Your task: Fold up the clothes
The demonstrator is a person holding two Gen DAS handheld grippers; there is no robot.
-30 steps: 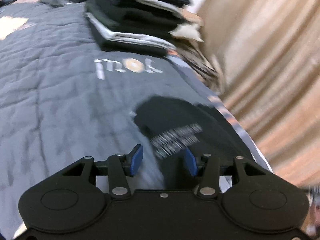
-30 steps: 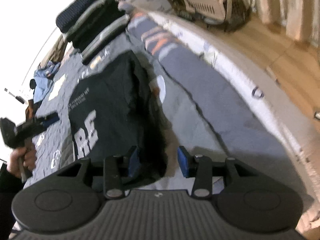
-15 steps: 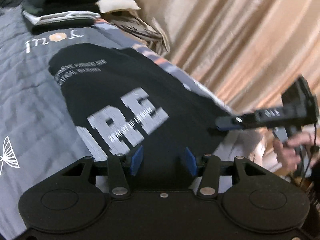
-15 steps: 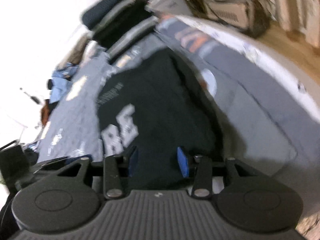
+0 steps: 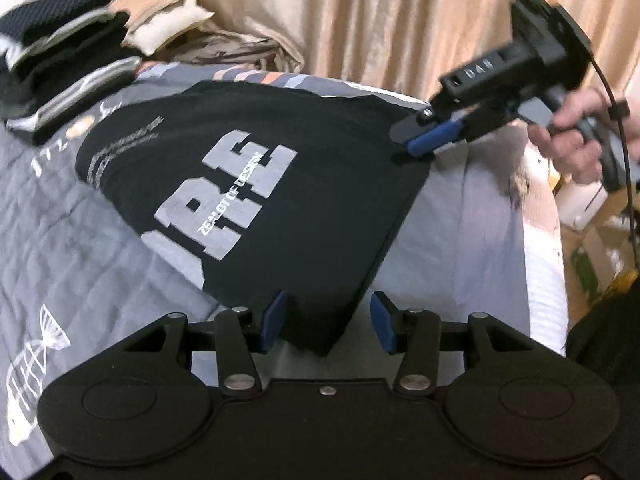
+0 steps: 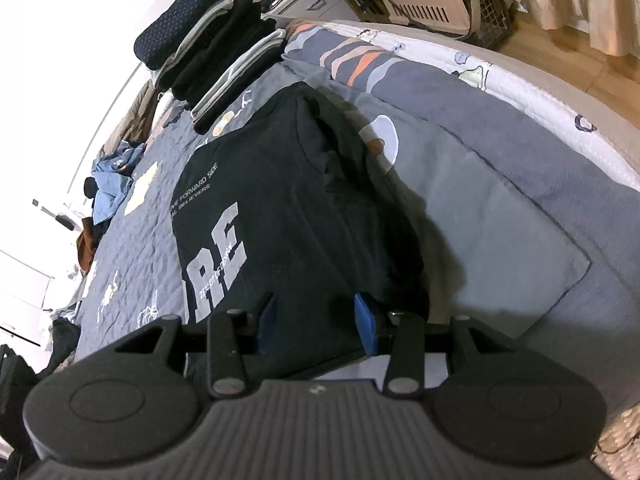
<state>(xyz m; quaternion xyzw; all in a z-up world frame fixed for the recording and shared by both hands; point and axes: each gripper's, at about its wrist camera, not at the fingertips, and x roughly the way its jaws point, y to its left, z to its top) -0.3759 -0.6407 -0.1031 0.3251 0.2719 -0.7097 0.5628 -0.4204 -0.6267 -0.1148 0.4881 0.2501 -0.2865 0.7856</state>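
A black T-shirt (image 5: 320,184) with big grey letters lies partly folded on the grey quilt (image 5: 80,248). My left gripper (image 5: 328,320) is open, and the shirt's near corner lies between its blue fingers. In the left wrist view, a hand (image 5: 576,140) holds my right gripper (image 5: 412,148) at the shirt's far corner. In the right wrist view my right gripper (image 6: 316,322) is open, with the edge of the T-shirt (image 6: 300,208) between its fingers.
A stack of folded dark and grey clothes (image 6: 208,52) sits beyond the shirt. Loose blue garments (image 6: 116,172) lie far left. A beige curtain (image 5: 360,20) hangs behind the bed. The white mattress edge (image 6: 540,100), a basket (image 6: 432,4) and wooden floor are on the right.
My left gripper swung away from the folded stack and came to the shirt's near corner. My right gripper moved in over the shirt's edge. Both stayed open.
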